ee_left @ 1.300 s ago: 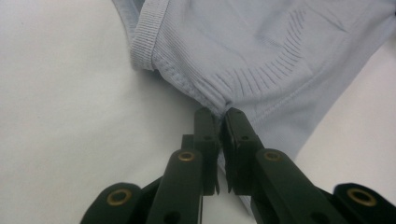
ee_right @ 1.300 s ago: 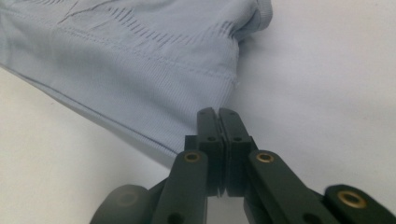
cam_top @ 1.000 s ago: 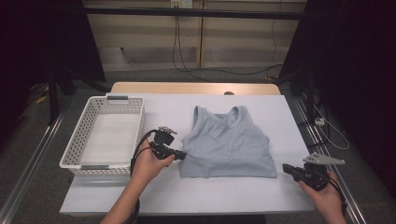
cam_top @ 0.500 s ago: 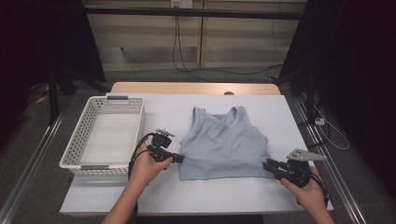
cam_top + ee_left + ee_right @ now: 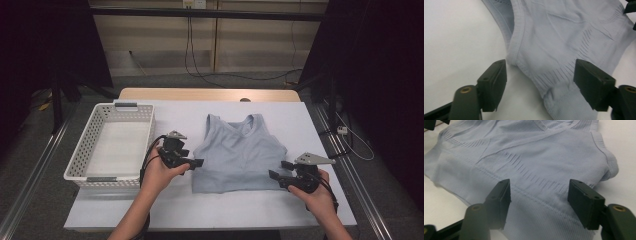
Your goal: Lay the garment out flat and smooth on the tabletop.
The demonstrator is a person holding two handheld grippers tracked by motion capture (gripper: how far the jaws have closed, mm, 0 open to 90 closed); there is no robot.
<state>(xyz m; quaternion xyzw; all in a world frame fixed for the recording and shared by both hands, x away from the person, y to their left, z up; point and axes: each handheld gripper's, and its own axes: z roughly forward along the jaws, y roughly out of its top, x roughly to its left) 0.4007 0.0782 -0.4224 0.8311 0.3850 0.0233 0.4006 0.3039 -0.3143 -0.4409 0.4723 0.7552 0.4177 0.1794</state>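
Observation:
A pale blue sleeveless top lies flat on the white table, neck toward the far edge. My left gripper sits at the top's left side below the armhole; its jaws have just been opening and now stand open over the side seam, pads clear of the cloth. My right gripper is at the top's lower right corner; its jaws have also just been opening and stand open above the hem band. Nothing is held by either one.
A white slotted basket stands empty at the table's left. A wooden strip runs along the far edge. Cables trail over the floor beyond and at the right.
My right gripper came in from the table's right edge to the top's lower right corner and opened. My left gripper stayed at the left side and opened too.

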